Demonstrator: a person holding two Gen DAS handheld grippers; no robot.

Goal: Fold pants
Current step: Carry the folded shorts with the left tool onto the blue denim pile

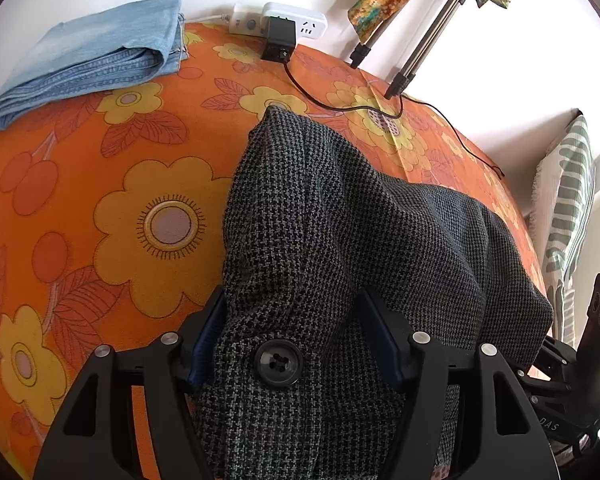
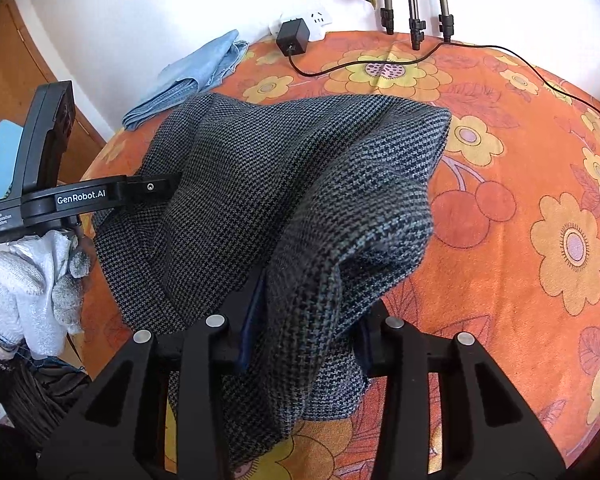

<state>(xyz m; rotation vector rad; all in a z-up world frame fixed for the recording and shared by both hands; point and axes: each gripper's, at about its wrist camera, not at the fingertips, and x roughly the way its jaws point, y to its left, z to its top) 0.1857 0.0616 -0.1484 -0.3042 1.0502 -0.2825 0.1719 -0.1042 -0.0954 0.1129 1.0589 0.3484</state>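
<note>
Houndstooth pants (image 1: 320, 216) clamped by left gripper (image 1: 292, 344), right gripper (image 2: 308, 320).

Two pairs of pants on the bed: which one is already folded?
The blue jeans, lying flat in a neat stack by the wall. The grey checked pants are bunched, held in both tools.

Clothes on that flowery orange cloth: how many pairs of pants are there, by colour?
Grey houndstooth pants, held by both the left gripper and right gripper: 1
Light blue jeans, folded, lying by the wall: 1
Total: 2
</note>
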